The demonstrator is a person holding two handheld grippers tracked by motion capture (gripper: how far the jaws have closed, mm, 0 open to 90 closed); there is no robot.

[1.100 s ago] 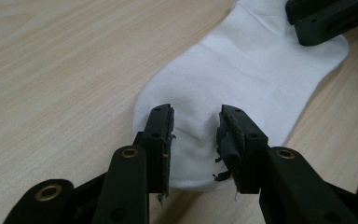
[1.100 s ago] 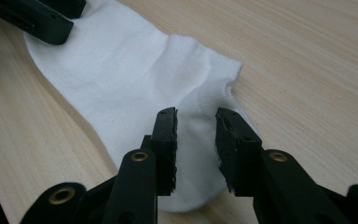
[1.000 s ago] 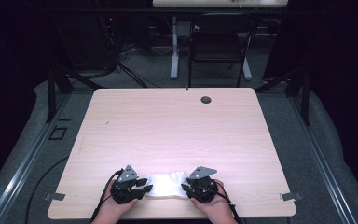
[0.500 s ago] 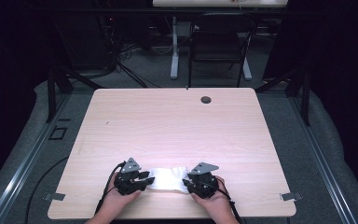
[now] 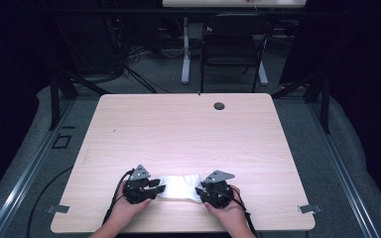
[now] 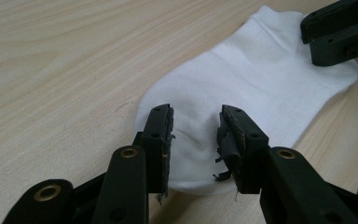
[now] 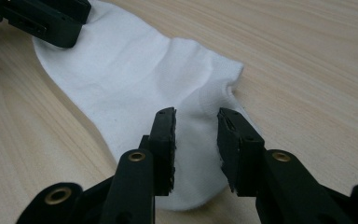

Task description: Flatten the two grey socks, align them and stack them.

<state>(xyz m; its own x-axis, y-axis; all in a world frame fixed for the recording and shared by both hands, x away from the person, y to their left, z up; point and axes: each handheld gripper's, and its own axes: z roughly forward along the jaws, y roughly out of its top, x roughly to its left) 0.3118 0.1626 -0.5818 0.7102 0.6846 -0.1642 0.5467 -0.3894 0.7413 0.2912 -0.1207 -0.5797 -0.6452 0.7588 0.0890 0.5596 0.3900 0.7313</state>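
A white ankle sock (image 5: 178, 187) lies flat on the light wooden table (image 5: 188, 134), close to its front edge. My left gripper (image 5: 159, 188) is at the sock's left end and my right gripper (image 5: 198, 191) at its right end, both pointing inward. In the left gripper view, the left gripper (image 6: 196, 126) is open, its jaws apart over one rounded end of the sock (image 6: 261, 74); the right gripper (image 6: 340, 32) shows at the far end. In the right gripper view, the right gripper (image 7: 196, 126) is likewise open over the other end of the sock (image 7: 135, 60).
A dark round grommet (image 5: 219, 106) sits near the table's far edge. Beyond the table stand a black chair (image 5: 233, 49) and a white desk leg (image 5: 185, 49), with cables on the floor. Bare wood stretches from the sock to the far edge.
Both grippers have edged slightly away from the table's front edge. Their jaws stand about as wide as before.
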